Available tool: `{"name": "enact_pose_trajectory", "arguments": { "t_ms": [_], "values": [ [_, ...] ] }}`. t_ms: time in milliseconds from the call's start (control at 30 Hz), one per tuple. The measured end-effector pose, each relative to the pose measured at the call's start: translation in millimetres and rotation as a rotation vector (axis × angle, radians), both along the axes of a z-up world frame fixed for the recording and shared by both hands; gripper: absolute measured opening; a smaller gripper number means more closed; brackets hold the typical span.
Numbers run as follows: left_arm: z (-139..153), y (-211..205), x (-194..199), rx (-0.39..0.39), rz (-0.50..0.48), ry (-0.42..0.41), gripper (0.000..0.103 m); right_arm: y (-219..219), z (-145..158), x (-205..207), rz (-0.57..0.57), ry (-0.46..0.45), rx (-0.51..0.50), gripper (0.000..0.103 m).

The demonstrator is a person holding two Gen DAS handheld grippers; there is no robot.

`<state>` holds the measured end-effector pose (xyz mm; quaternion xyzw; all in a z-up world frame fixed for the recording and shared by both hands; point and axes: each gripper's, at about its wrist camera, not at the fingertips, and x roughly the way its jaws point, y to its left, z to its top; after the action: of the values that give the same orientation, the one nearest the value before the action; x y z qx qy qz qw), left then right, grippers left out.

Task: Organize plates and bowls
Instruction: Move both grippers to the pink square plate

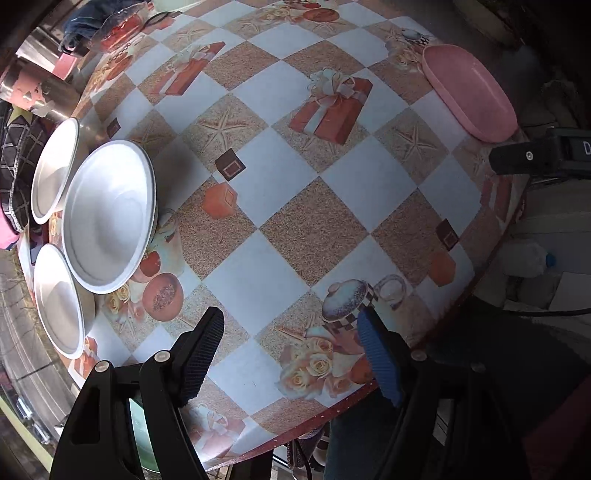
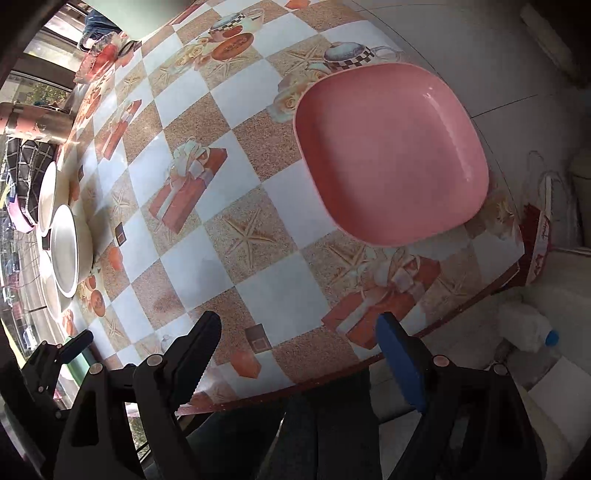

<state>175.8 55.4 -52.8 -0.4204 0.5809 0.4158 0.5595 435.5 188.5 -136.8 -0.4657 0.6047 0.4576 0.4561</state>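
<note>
Three white bowls sit at the table's left edge: a near one (image 1: 59, 299), a middle one (image 1: 110, 214) resting partly over the others, and a far one (image 1: 53, 170). They also show in the right wrist view (image 2: 64, 249). A pink square plate (image 2: 391, 151) lies at the table's right edge; it also shows in the left wrist view (image 1: 469, 92). My left gripper (image 1: 291, 332) is open and empty above the table's near part. My right gripper (image 2: 299, 339) is open and empty, in front of the pink plate. A pale green dish (image 1: 142, 432) shows below my left gripper.
The table (image 1: 295, 177) has a checkered cloth with printed gifts and starfish. A metal canister (image 1: 40, 92) and wrapped items (image 1: 114, 26) stand at the far left. A white plastic jug (image 2: 528, 328) stands on the floor to the right. The other gripper (image 1: 524, 157) shows at the right edge.
</note>
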Motion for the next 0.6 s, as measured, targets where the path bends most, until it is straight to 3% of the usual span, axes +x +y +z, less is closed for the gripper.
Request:
{"name": "enact_pose_trajectory", "arguments": {
  "t_ms": [333, 600],
  "values": [
    [6.9, 52.1, 82.4, -0.007, 0.005, 0.028, 0.078, 29.5, 2.0, 111.9, -0.037, -0.055, -0.01, 0.087],
    [0.2, 103.3, 137.4, 0.007, 0.073, 0.013, 0.078, 35.4, -13.3, 149.8, 0.034, -0.131, -0.029, 0.087]
  ]
}}
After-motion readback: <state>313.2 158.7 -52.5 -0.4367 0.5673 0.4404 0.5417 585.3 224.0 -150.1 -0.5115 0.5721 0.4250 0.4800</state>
